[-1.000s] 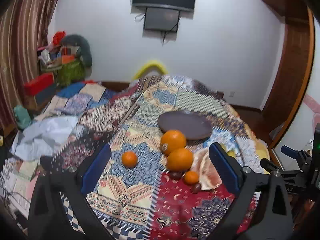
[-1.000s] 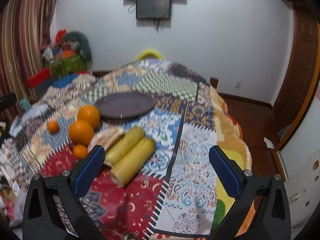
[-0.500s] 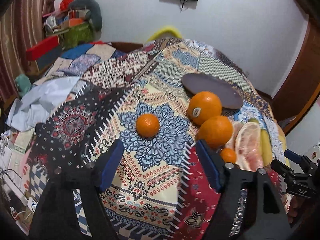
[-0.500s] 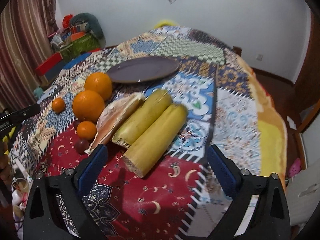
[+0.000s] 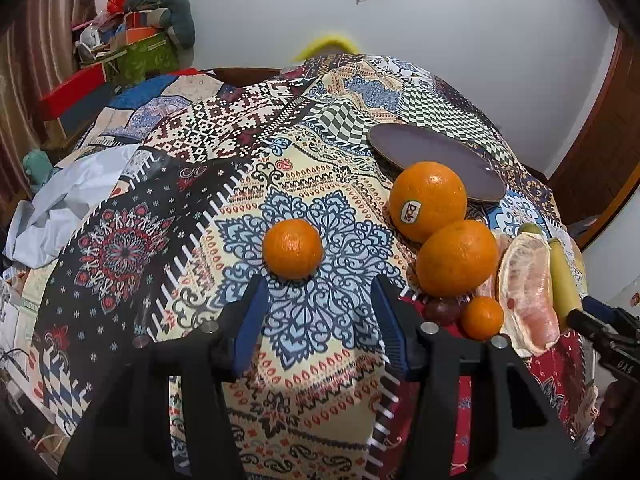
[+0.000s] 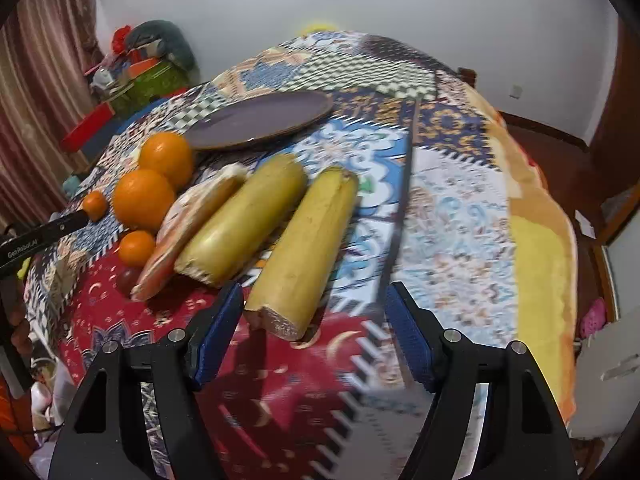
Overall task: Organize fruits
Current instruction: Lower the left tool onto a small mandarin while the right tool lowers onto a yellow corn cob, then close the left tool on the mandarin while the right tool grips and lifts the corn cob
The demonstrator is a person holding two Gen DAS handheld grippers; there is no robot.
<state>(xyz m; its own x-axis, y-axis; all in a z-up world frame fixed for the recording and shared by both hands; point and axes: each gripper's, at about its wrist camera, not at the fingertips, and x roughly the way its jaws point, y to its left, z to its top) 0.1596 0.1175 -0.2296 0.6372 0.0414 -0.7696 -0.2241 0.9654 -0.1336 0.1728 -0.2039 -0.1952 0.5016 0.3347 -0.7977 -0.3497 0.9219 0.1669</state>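
The left gripper (image 5: 318, 286) is closing its jaws, still empty, just short of a small round orange tangerine (image 5: 293, 248) lying on the patchwork cloth (image 5: 192, 216). The right gripper (image 6: 314, 304) is narrowing, unclamped, around the near end of a long yellow-green cut stalk (image 6: 304, 248).

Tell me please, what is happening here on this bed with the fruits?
A person holds two hand-held grippers over fruit on a patchwork blanket. The left hand-held gripper sits just short of a lone small orange; the right hand-held gripper is at the cut end of a yellow banana piece. Both have just been closing their jaws, but the pads press on nothing yet. The dark plate behind the fruit is empty.
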